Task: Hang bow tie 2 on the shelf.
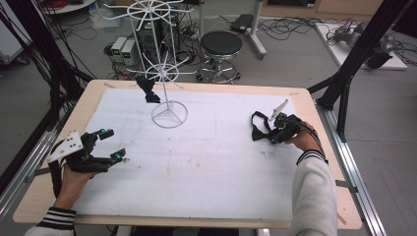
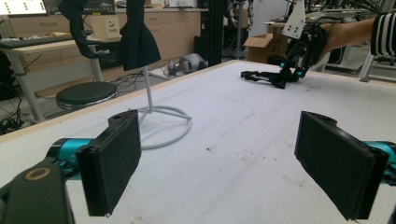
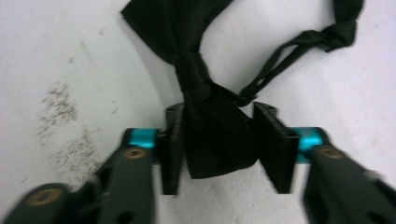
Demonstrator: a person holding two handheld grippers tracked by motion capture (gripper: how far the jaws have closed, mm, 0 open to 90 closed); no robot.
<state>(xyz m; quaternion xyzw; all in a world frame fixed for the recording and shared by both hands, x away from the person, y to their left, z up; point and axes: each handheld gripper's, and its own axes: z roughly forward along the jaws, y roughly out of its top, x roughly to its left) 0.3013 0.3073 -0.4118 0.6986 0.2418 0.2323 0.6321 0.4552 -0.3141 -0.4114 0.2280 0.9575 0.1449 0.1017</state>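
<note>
A black bow tie [image 1: 257,131] with a thin strap lies on the white mat at the right of the table. My right gripper [image 1: 273,138] points down onto it. In the right gripper view both pads press the sides of one wing of the bow tie [image 3: 196,70], so the right gripper [image 3: 217,145] is shut on it. The knot and the other wing lie beyond the jaws. My left gripper [image 1: 112,144] hovers at the table's left, open and empty, with its pads [image 2: 112,163] far apart. The left gripper view shows the right gripper [image 2: 292,72] on the bow tie [image 2: 261,76].
A white wire display stand [image 1: 169,117] rises at the back middle of the mat, with a second black bow tie [image 1: 147,90] hanging from a lower arm. The mat [image 1: 196,167] covers most of the wooden table [image 1: 324,147]. A stool [image 1: 221,44] stands beyond the table.
</note>
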